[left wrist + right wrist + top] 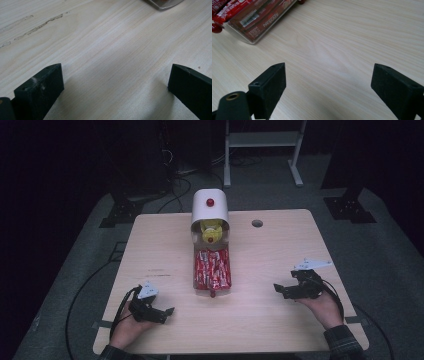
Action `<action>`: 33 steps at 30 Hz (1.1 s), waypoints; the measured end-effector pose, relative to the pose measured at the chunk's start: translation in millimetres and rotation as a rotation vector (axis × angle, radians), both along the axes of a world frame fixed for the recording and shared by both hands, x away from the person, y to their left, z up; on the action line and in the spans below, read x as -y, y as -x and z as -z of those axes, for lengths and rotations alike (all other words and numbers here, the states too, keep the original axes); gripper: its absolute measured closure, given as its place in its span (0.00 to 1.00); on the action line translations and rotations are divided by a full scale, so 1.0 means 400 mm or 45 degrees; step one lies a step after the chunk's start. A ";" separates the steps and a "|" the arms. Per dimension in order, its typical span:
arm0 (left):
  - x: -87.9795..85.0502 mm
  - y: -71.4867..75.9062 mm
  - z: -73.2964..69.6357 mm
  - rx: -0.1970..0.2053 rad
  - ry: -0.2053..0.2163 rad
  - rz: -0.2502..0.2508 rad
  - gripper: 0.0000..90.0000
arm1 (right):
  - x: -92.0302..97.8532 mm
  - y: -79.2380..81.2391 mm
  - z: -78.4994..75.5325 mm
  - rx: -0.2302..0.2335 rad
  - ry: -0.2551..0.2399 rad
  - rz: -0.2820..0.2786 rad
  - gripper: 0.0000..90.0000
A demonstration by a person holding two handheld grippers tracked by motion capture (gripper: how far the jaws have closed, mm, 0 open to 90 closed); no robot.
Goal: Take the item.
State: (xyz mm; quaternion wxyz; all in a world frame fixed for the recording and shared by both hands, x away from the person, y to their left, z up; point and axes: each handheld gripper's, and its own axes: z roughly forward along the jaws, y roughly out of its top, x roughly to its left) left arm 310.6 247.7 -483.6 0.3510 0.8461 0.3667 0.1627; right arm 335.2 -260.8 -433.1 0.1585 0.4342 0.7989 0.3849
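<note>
High view, left gripper (167,312) and right gripper (278,289) gaping, empty, flanking sachet tray (212,270).

A lab or test room set up for recording.

A lone wooden table (280,270) with a cable hole (257,223) stands on grey carpet (390,265) in a dark room, lit from above. Black cables (172,180) trail over the floor behind it, tape marks (102,324) sit at the table's near corners, and dark stand feet (350,207) flank it. A white metal frame (262,140) stands at the back. Nothing homely is around; the walls are lost in the dark.
</note>
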 end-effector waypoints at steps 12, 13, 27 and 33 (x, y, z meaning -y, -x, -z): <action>0.000 0.000 0.000 0.000 0.000 0.000 0.00 | -0.043 -0.019 -0.018 0.009 0.001 -0.045 0.13; 0.000 0.000 0.000 0.000 0.000 0.000 0.00 | -0.046 -0.021 -0.020 0.008 -0.001 -0.046 0.13; 0.000 0.000 0.000 0.001 0.000 0.000 0.00 | -0.079 -0.045 -0.038 0.012 -0.011 -0.066 0.13; 0.000 0.000 0.000 0.001 0.000 0.000 0.00 | -0.094 -0.055 -0.044 0.013 -0.008 -0.080 0.13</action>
